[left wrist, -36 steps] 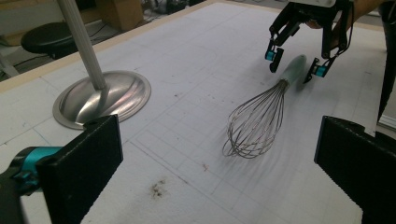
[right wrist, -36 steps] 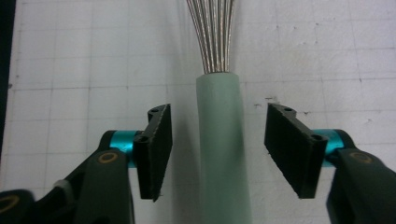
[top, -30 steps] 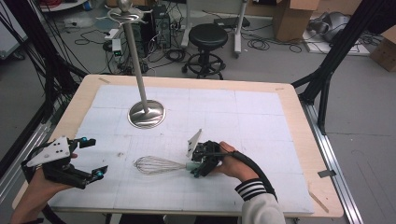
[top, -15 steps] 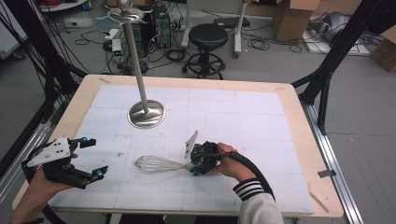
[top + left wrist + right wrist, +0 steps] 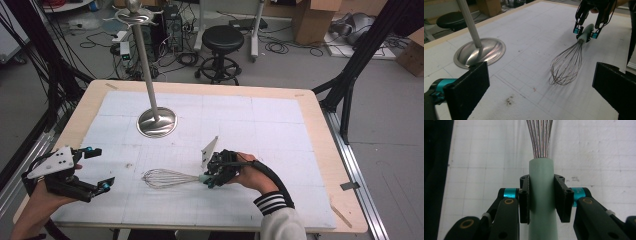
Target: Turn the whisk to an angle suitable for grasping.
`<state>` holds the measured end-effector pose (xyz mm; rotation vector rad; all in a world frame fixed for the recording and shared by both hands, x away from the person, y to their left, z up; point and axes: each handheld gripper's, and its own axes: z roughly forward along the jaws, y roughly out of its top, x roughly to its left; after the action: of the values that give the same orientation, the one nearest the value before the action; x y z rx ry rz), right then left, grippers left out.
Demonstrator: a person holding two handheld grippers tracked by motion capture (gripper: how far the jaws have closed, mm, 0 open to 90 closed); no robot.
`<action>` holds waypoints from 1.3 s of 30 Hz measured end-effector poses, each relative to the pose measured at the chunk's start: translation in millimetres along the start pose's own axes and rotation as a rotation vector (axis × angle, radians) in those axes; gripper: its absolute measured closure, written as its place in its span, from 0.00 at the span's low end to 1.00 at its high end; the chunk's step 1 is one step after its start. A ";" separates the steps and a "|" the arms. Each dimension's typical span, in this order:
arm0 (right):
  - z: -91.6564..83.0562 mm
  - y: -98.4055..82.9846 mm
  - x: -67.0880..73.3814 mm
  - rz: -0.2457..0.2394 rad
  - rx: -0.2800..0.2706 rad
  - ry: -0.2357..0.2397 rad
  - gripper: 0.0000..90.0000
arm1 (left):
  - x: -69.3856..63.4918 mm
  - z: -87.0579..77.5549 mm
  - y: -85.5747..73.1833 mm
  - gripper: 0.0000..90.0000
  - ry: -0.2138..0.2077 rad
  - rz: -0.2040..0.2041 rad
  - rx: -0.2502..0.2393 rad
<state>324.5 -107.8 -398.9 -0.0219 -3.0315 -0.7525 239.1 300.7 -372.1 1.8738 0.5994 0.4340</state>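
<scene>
The whisk (image 5: 170, 178) lies flat on the white mat (image 5: 280, 125) near your edge of the table, its wire head pointing left and its pale green handle (image 5: 541, 195) to the right. Expect it to be light, with most of its little weight toward the handle. The wire loops (image 5: 566, 65) are springy and will flex or slip if pinched, so they are a poor place to grip. The handle is stiff, round and smooth; it could roll or twist between flat pads, so keep your hold square across it, close to where the wires enter.

Your right gripper (image 5: 211, 176) has just closed on exactly that spot: in the right gripper view both pads press on the sides of the handle, just behind the wire bundle, with the whisk still resting on the mat. When you lift, the head will probably droop a little.

Your left gripper (image 5: 95, 167) hangs at the near left corner, well apart from the whisk, jaws spread wide and holding nothing. The metal stand (image 5: 156, 121) sits farther back, left of centre.
</scene>
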 end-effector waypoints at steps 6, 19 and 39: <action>-9.6 7.7 -1.5 -0.002 -0.054 -0.003 0.77 | 0.1 -0.6 0.5 0.02 -0.001 -0.001 -0.003; -7.8 44.5 -2.0 -0.014 -0.094 -0.015 0.77 | -0.8 -1.8 2.3 0.02 -0.009 0.006 -0.010; 30.5 78.4 -3.7 -0.012 -0.184 0.013 0.77 | 0.1 -5.6 2.9 0.02 -0.004 0.006 -0.024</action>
<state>329.2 -24.3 -389.3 -0.0010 -2.9415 -1.0255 236.7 304.1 -367.3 1.8533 0.5835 0.4402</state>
